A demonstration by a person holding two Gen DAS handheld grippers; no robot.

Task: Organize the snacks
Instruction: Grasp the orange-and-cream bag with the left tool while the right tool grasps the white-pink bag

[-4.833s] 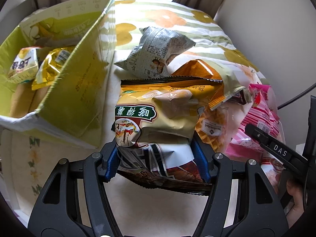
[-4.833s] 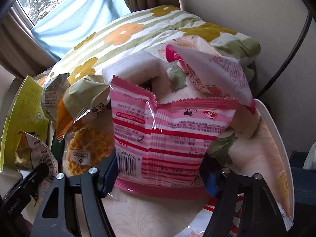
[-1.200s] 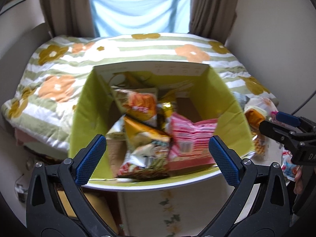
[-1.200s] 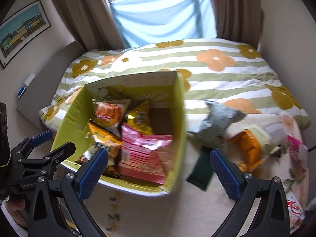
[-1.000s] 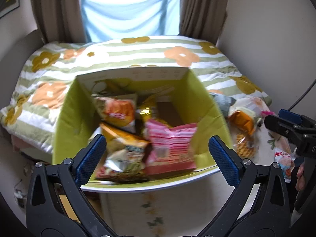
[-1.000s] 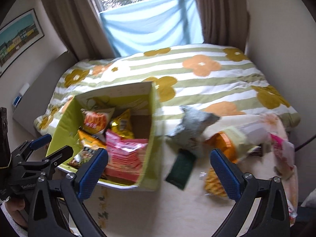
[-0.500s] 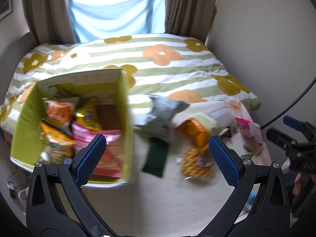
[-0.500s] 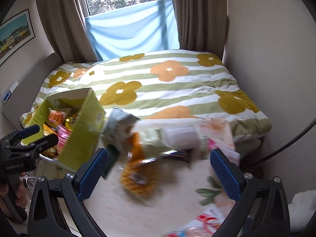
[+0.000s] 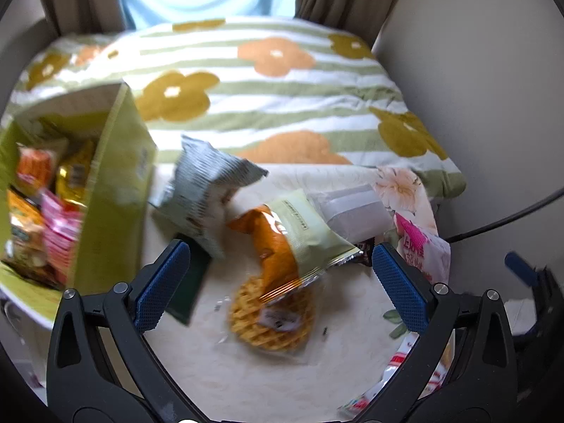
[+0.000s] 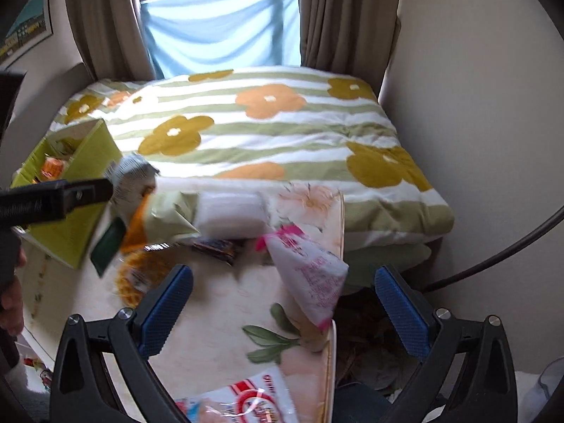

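Snack packets: waffle pack (image 9: 270,315) at lower centre of the table (image 9: 246,380), green box (image 9: 116,190) at left. Left gripper (image 9: 278,278) and right gripper (image 10: 282,312), jaws apart, empty.

- Soft daylight comes through the window (image 10: 218,14) behind the bed, even and fairly bright.
- Shadows stay faint; no harsh glare.
- Motion blur smears the snack packets (image 9: 208,190) and green box (image 9: 116,190).
- Both fisheye views bend at the edges, with dark corners.
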